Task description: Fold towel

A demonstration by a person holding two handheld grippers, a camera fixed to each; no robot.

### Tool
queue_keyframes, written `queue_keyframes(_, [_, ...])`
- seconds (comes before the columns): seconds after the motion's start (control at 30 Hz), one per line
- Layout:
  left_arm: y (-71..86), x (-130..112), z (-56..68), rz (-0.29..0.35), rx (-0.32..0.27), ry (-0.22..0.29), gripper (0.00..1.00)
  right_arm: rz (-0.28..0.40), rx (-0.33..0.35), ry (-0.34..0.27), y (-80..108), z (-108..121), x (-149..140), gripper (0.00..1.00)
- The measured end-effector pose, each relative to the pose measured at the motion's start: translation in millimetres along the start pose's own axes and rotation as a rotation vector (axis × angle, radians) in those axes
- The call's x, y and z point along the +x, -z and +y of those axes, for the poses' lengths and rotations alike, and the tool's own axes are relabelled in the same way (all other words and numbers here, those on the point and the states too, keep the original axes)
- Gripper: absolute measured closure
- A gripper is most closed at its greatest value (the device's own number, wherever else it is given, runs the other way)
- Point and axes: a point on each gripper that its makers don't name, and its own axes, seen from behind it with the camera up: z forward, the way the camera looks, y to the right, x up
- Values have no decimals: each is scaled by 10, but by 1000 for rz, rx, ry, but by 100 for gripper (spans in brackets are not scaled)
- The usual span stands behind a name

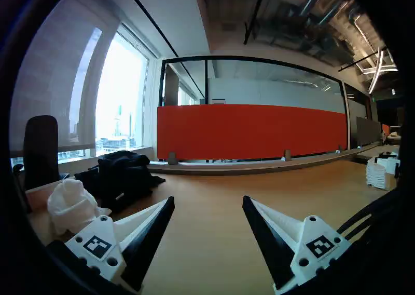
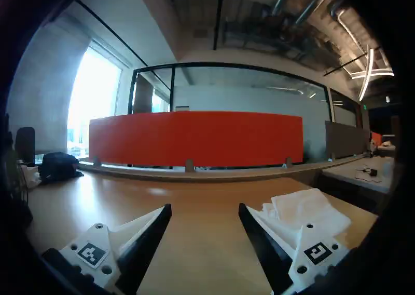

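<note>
In the left gripper view my left gripper stands open over the bare wooden table, with nothing between its fingers. A crumpled white towel lies on the table to its left, just beyond the left finger. At the far right of that view stands a stack of folded white towels. In the right gripper view my right gripper is open and holds nothing. Folded white towels lie on the table just behind its right finger.
A heap of black cloth lies behind the crumpled towel; it is also far left in the right gripper view. A red partition runs along the table's far edge. A dark chair back stands at the left by the window.
</note>
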Motion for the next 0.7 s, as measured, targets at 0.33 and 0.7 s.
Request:
queue_keyframes(0.33, [2,14,-4,0,0,0,3,0,0,0,4,-5,5,0])
queue_keyframes(0.7, [3,16,-5,-1,0,0,2,0,0,0,4,-6,-3,0])
